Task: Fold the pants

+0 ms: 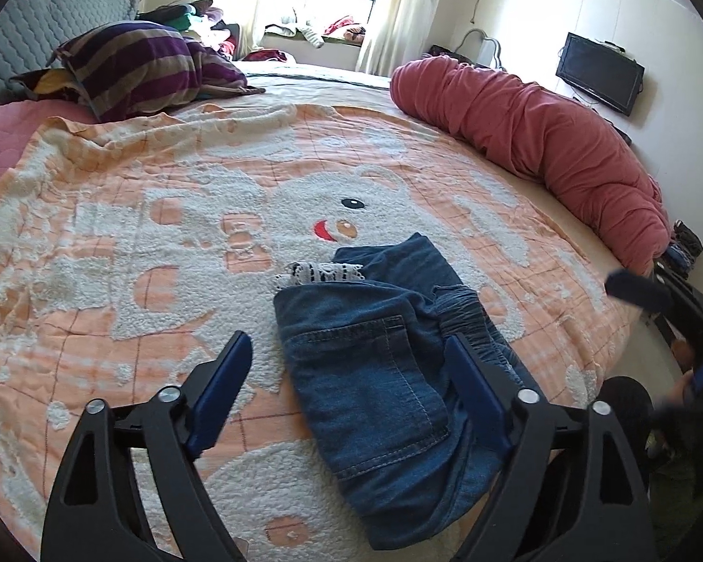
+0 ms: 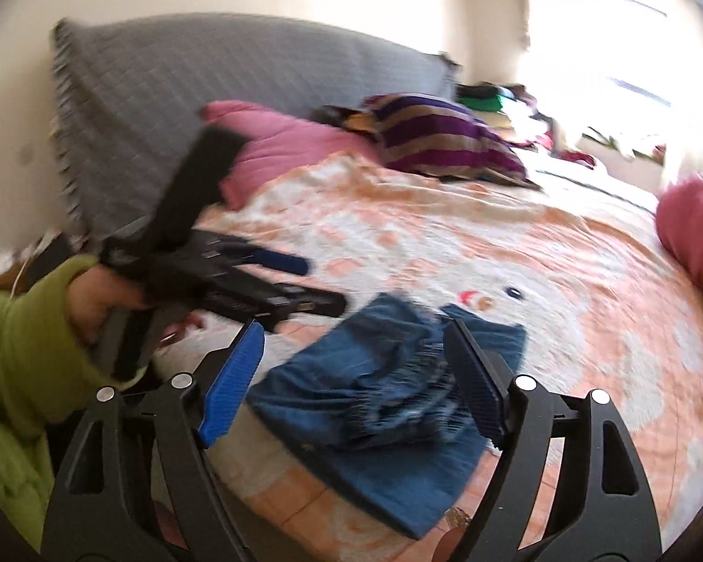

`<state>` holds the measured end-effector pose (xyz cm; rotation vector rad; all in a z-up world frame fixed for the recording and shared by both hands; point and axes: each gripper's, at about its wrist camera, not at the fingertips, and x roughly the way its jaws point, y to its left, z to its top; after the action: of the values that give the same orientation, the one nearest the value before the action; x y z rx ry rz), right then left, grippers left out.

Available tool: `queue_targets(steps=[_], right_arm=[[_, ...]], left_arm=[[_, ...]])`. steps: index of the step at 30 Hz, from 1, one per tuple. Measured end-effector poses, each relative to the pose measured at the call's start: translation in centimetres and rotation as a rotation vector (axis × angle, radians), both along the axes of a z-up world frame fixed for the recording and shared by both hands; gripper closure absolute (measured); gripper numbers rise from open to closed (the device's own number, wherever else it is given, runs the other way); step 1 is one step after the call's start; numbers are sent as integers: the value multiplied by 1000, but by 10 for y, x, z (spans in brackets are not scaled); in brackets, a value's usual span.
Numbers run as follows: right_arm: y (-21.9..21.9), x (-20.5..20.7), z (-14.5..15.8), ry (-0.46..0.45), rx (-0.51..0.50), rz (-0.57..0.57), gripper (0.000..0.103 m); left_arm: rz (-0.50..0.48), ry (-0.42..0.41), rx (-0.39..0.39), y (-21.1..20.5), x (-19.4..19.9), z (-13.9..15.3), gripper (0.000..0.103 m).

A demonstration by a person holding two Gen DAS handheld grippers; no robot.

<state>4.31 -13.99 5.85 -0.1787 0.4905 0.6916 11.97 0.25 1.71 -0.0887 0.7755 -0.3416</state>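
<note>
Pants (image 1: 375, 365) folded on blanket (image 1: 117, 234), both grippers' jaws apparently open, clear.

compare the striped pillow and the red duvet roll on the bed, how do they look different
The pillow has purple and tan stripes; the duvet roll is plain red. The pillow is a squat, slumped lump by the grey headboard; the duvet roll is a long bolster stretched along the opposite edge of the bed. The pillow rests partly on the bear blanket's corner; the duvet roll lies beside it. Both are soft, wrinkled bedding, well clear of the jeans.
</note>
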Motion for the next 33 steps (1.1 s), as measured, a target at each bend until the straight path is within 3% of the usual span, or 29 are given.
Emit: queue_targets(steps=[4,12,18,25,33], right_arm=[[-15,19,-5,20,8,-127,30],[-31,71,-51,230,-43,-315,33],[-40,94,-84,386,1,-332,45],[-46,108,-109,535,57,-301,48],[-46,119,-118,572,86,-271,46]], left_arm=[[11,17,4,1,3,-5,14],[21,70,25,-1,13,-28,14],[51,132,-20,4,26,-51,14],[24,186,-56,-5,33,-69,18],[14,190,-49,-22,39,-76,27]])
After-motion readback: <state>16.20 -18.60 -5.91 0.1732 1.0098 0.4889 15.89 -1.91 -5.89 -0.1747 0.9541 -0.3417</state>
